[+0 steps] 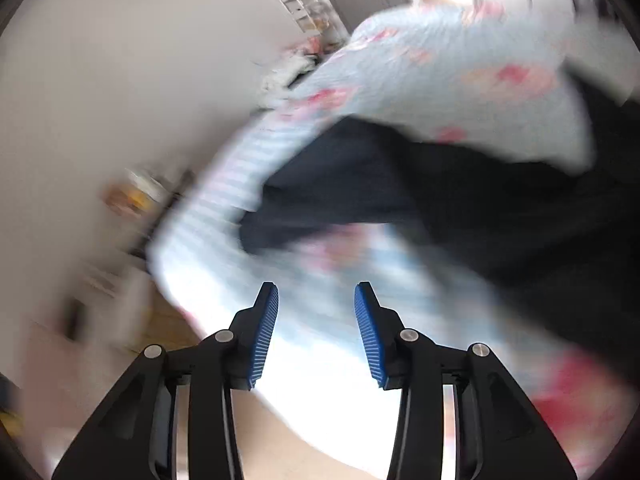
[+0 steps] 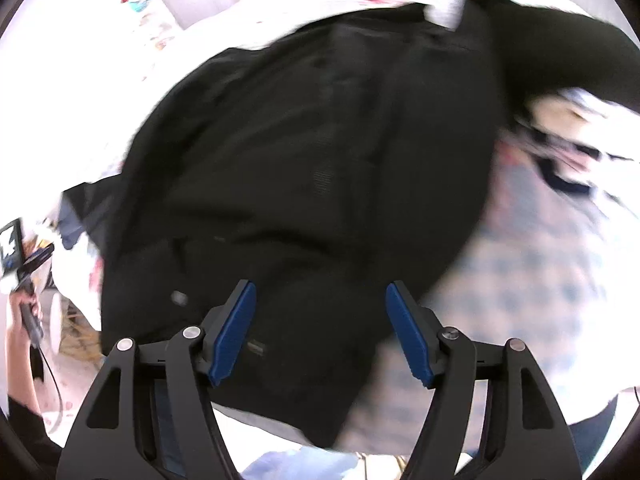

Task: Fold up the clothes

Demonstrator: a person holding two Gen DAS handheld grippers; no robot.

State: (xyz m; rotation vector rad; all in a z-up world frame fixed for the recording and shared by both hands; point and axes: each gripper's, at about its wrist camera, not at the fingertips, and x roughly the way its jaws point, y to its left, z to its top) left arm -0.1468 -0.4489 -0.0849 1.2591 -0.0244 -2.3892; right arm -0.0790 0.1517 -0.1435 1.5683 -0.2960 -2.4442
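Observation:
A black jacket [image 2: 312, 152] lies spread over the bed and fills most of the right wrist view; its dark cloth [image 1: 460, 208] also shows at the right of the left wrist view. My right gripper [image 2: 320, 292] hangs above the jacket's near part, jaws wide apart with nothing between the blue pads. My left gripper [image 1: 316, 292] stands open over the light blue bedding with pink flowers [image 1: 460, 80], pads apart and empty. Both views are smeared by motion.
A checked blanket [image 2: 540, 272] lies right of the jacket. A mixed pile of clothes [image 2: 568, 140] sits at the far right. At the left edge a person's hand [image 2: 24, 312] grips the other gripper's handle. A grey wall [image 1: 120, 80] and shelves [image 1: 308, 4] stand beyond the bed.

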